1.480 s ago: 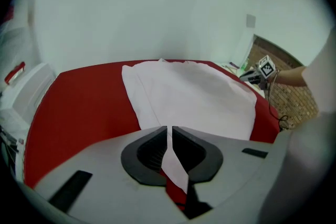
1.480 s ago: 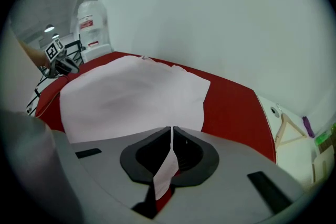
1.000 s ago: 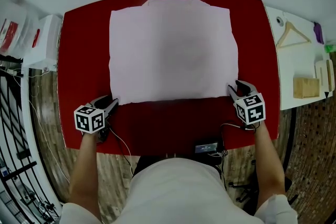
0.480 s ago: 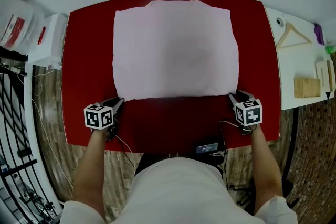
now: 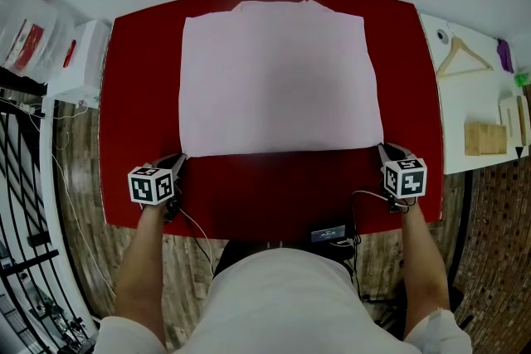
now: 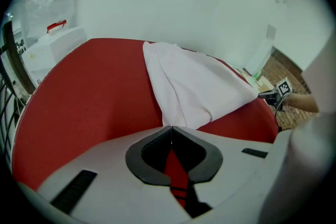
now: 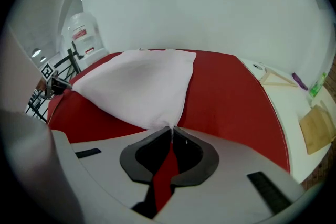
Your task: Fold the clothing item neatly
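What kind of clothing the pale pink fabric garment [image 5: 278,79] is cannot be made out, and in the head view marker cubes hide both grips. It lies flat mid-way across the red rounded counter [image 5: 274,191], reaching the far edge. The left hand-held gripper [image 6: 170,127] is clamped on its near left corner. The right hand-held gripper [image 7: 171,127] is closing, pinching the near right corner. Beyond is a white wall. A wooden hanger [image 5: 462,54] lies on a white side counter [image 5: 473,108] off the right edge.

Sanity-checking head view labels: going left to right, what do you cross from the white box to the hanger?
white box → left gripper, shut on the garment's near-left corner → garment → right gripper, jaws closing with the garment's near-right corner between them → wooden hanger
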A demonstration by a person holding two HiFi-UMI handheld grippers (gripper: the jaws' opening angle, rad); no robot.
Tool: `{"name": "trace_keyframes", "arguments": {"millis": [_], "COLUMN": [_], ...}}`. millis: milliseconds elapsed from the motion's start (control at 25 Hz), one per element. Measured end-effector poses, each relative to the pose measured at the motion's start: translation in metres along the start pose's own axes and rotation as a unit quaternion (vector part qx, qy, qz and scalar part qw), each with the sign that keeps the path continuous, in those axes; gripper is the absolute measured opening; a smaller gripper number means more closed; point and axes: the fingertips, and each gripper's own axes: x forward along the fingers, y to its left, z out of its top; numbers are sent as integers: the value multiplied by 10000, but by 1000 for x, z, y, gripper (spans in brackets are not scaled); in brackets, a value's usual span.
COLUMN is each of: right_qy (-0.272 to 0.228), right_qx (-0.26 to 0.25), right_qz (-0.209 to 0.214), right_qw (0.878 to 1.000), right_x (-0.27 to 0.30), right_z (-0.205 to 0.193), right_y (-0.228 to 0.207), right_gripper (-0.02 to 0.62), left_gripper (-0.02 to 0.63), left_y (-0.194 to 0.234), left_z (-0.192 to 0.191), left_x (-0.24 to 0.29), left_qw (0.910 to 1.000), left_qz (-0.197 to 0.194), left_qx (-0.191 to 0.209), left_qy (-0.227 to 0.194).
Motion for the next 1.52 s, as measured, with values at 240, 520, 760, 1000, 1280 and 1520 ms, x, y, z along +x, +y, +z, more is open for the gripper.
{"name": "trace_keyframes", "arguments": {"millis": [240,520,760,1000,1280,1520], "right_qy": [33,82,-176,-499,-820,-996], "right_qx": [-75,45,-164,-145,-223,-277], "right_qz": [-182,-210,-194,-167,-218,-395], "right_qw": [9998,9997,9995,9985,9961,9939], "right_x": [-2,7,6,-6,-31,-60], "right_z": [-2,-7,-2,7,18,21], "right_y": [-15,-10,-6,-9,11,44], "right_gripper": [28,28,33,91,98,98], "left_gripper": [9,11,12,12,12,12], "left_y": [11,9,-1,-25,-61,-86], "left_z": [-4,-6,-6,0,8,5], "left_x": [-2,1,-14,-36,-60,-80], "left_qw": [9994,9997,9995,9974,9927,9847], "left_qz": [192,150,101,-48,-385,-824], "left_qx": [243,166,-58,-154,103,456], "left_qy": [126,59,-282,-707,-1139,-1466]}}
